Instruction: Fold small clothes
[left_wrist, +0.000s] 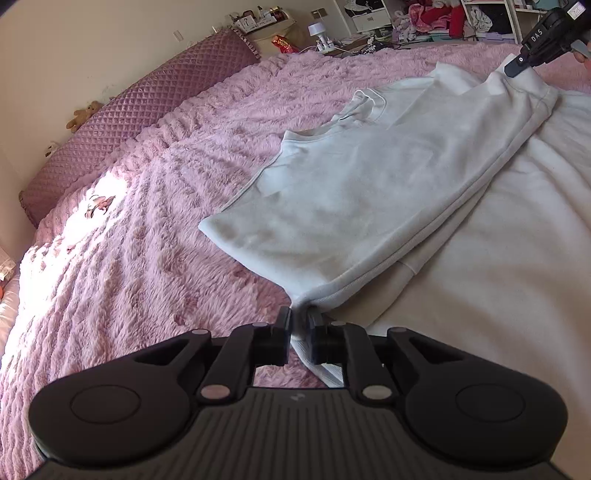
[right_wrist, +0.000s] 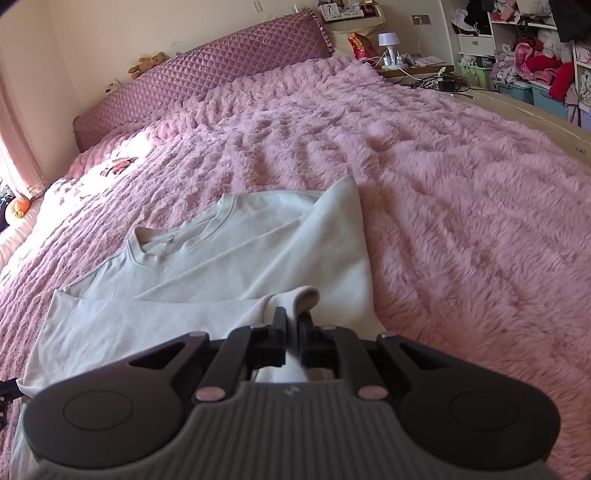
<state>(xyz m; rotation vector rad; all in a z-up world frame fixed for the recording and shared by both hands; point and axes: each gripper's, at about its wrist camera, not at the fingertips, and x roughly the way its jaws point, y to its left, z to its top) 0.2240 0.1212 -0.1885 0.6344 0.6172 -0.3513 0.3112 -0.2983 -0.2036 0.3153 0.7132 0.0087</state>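
A pale shirt (left_wrist: 351, 192) lies partly folded on a fluffy pink blanket (left_wrist: 155, 221) covering a bed. The left tongs (left_wrist: 299, 325) pinch its near corner. The right tongs (right_wrist: 291, 325) clench a fold at its far edge.

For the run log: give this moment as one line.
stage: mid-fold | left gripper: shut on white shirt | right gripper: shut on white shirt | surface: pink blanket
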